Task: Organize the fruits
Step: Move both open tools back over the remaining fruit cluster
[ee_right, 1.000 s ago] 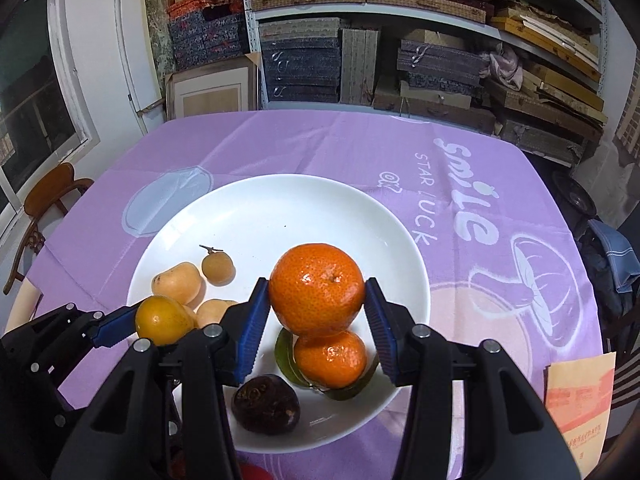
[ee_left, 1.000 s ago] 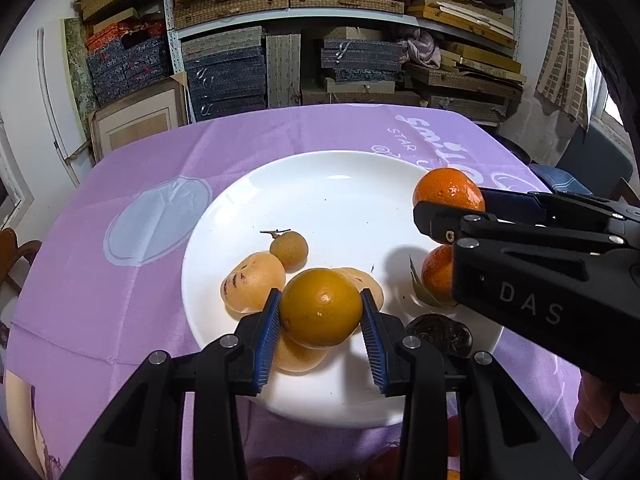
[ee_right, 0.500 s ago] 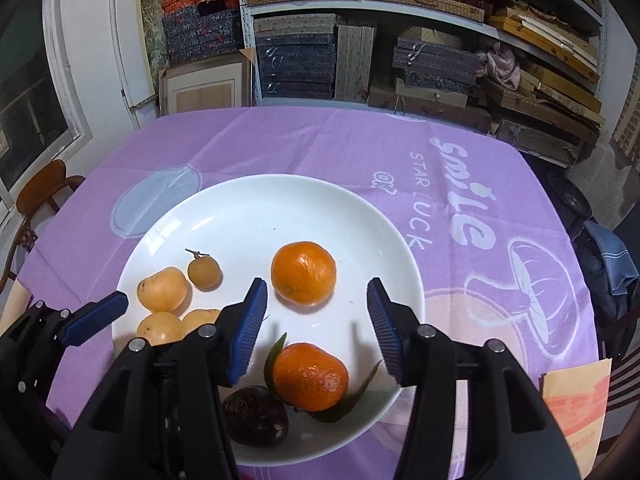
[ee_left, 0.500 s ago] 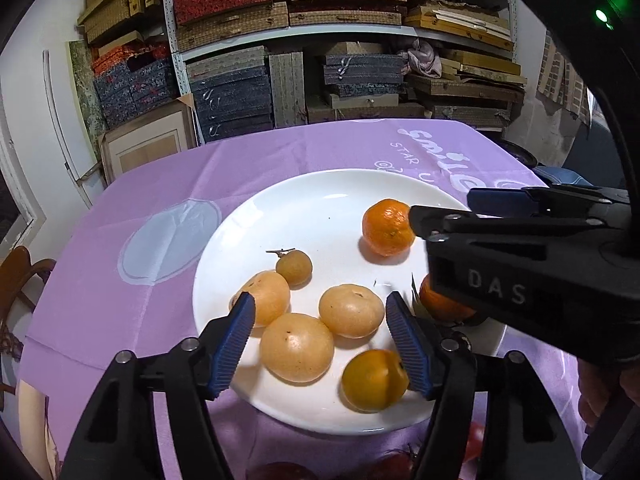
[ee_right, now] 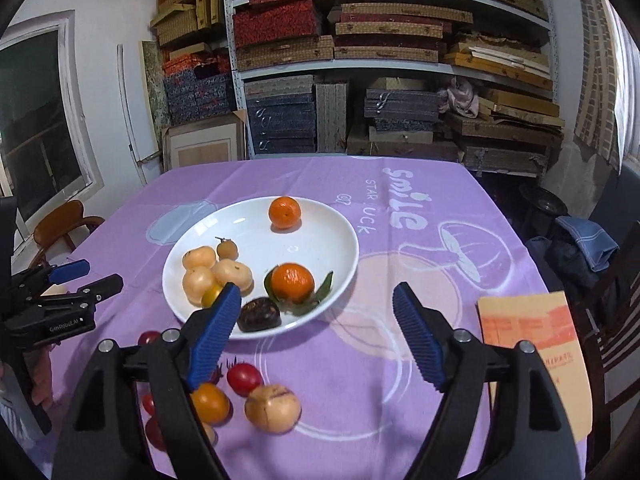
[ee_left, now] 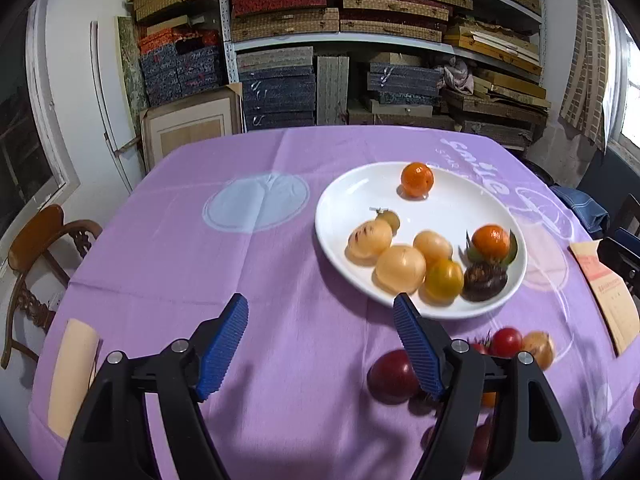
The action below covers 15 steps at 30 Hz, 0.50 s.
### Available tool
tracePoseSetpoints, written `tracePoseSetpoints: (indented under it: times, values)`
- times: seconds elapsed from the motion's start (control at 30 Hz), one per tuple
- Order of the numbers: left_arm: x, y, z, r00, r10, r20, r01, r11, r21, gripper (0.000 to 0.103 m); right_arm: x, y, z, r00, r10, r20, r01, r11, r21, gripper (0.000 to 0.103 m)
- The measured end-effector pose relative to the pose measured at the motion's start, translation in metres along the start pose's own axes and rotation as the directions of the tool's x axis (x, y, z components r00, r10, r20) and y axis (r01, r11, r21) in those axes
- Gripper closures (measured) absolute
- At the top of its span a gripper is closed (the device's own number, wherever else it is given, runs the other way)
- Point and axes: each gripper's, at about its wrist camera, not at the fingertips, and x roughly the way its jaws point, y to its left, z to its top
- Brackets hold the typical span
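A white plate (ee_left: 348,204) (ee_right: 336,248) on the purple cloth holds several fruits: an orange mandarin (ee_left: 417,179) (ee_right: 284,212) at its far side, a mandarin on leaves (ee_left: 490,241) (ee_right: 295,283), pale yellow fruits (ee_left: 400,268) (ee_right: 198,283), a yellow-orange fruit (ee_left: 443,280) and a dark fruit (ee_left: 484,280) (ee_right: 259,313). Loose fruits lie on the cloth nearer me: a dark red one (ee_left: 392,376), a red tomato (ee_right: 244,378), an orange one (ee_right: 210,403) and a tan one (ee_right: 273,408). My left gripper (ee_left: 320,344) is open and empty, left of and nearer than the plate. My right gripper (ee_right: 316,334) is open and empty above the cloth.
A tan paper envelope (ee_right: 532,340) (ee_left: 608,292) lies at the table's right edge. A wooden chair (ee_left: 36,248) stands left of the table. Shelves stacked with boxes (ee_right: 360,60) fill the back wall. A beige card (ee_left: 72,376) lies at the front left.
Both grippers let go of their fruits onto the plate, opened wide and pulled back and up. The left gripper also shifted left of the plate.
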Motion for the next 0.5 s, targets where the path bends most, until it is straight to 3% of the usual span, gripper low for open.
tracePoseSetpoints:
  times: [0.27,0.4,0.5]
  values:
    - [-0.005,0.002,-0.063,0.994,-0.056,-0.090,0.054,0.998,-0.029,0.027,-0.022,-0.011,-0.072,1.000,-0.004,-0.022,0.006,0.998,0.068,0.026]
    - [-0.007,-0.008,-0.070,0.994,-0.059,-0.090,0.057,0.998,-0.019,0.027,-0.024,-0.004,-0.089,0.999,-0.019,-0.027,0.020,0.999,0.039,0.014]
    - [-0.003,-0.009,-0.064,0.997,-0.028,-0.077,0.027,0.999,-0.024,0.023,-0.023,-0.001,-0.091,0.999,-0.022,-0.036,0.023,1.000,0.020,0.014]
